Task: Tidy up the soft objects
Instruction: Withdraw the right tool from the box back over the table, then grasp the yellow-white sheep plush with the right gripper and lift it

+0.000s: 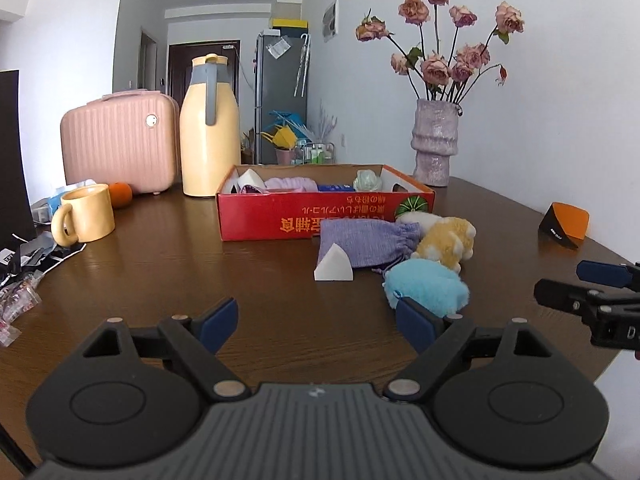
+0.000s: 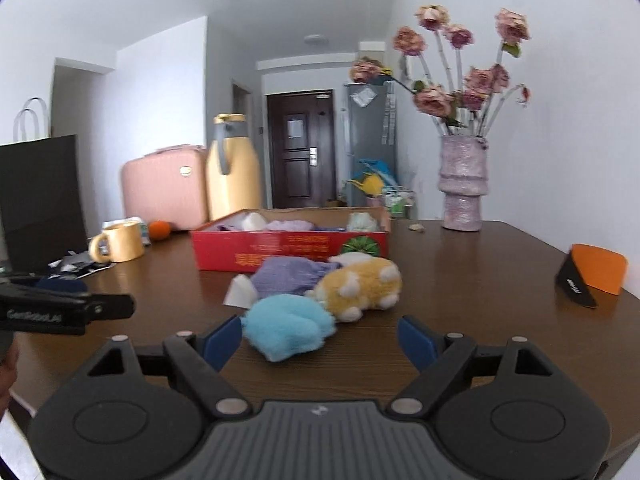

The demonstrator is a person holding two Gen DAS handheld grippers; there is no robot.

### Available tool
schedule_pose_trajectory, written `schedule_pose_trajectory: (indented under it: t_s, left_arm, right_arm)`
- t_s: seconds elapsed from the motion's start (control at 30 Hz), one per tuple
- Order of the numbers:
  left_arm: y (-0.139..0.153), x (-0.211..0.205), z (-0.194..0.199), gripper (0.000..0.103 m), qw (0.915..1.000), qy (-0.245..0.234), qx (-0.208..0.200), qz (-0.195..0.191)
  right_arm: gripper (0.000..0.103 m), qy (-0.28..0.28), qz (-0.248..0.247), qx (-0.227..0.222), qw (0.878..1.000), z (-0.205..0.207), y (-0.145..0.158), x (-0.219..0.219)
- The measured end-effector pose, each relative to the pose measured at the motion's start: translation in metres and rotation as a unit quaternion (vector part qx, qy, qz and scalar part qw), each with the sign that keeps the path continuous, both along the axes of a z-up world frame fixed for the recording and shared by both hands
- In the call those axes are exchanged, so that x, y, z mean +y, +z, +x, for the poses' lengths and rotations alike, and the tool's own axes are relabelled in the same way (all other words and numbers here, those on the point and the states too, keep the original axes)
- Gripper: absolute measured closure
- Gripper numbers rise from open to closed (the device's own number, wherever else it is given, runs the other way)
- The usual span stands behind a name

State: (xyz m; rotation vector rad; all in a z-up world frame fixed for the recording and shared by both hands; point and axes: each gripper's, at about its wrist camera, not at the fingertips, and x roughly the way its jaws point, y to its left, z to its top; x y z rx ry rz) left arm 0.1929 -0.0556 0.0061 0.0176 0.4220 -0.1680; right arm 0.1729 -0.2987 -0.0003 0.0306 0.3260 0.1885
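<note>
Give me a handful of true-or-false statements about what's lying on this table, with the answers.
1. The blue plush toy lies inside the red cardboard box. False: it lies on the wooden table, in front of the box.
2. Both the left gripper and the right gripper are open and hold nothing. True.
3. The yellow mug stands right of the box. False: it stands to its left, near the orange.
4. The white foam wedge touches the purple drawstring pouch. True.
5. The vase of dried roses lies tipped over. False: it stands upright.
</note>
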Motion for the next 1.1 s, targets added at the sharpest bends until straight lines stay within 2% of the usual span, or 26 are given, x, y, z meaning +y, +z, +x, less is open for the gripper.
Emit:
schedule_pose_trajectory:
  t_s: [0.23,0.37,0.53,0.63,0.7,0.8,0.97,1.03,1.1]
  left_arm:
    - [-0.006,0.0,0.025,0.015,0.9998,0.006,0.016,-0.006]
    - [-0.011,0.0,0.048,0.015,0.9993,0.009,0.031,-0.018]
    - [-0.008,-0.002,0.073,0.015,0.9993,0.007,0.03,-0.022]
    - [-0.005,-0.007,0.088,0.015,0.9992,0.0,0.032,-0.024]
    - [-0.003,-0.014,0.096,0.015,0.9992,-0.01,0.032,-0.02]
    - [0.0,-0.032,0.11,0.015,0.999,-0.031,0.028,-0.014]
    - [0.002,-0.073,0.137,0.015,0.9969,-0.075,0.026,0.0]
    - [0.003,-0.091,0.147,0.015,0.9952,-0.095,0.025,0.001]
    - [0.002,-0.108,0.158,0.016,0.9928,-0.116,0.03,0.004]
  right_arm:
    - [0.018,-0.011,0.013,0.031,0.999,0.035,-0.004,-0.004]
    - [0.018,-0.016,0.001,0.056,0.998,0.085,-0.002,0.006]
    - [0.018,-0.021,0.033,0.092,0.995,0.156,-0.011,0.017]
    - [0.021,-0.046,0.024,0.109,0.993,0.183,-0.019,0.017]
    - [0.026,-0.052,0.021,0.111,0.992,0.189,-0.022,0.011]
    - [0.027,-0.067,0.034,0.099,0.992,0.182,-0.021,-0.016]
    - [0.026,-0.15,0.01,0.094,0.984,0.174,-0.023,-0.065]
    - [0.026,-0.149,0.026,0.094,0.984,0.172,-0.024,-0.079]
    - [0.026,-0.122,0.051,0.092,0.987,0.173,-0.024,-0.088]
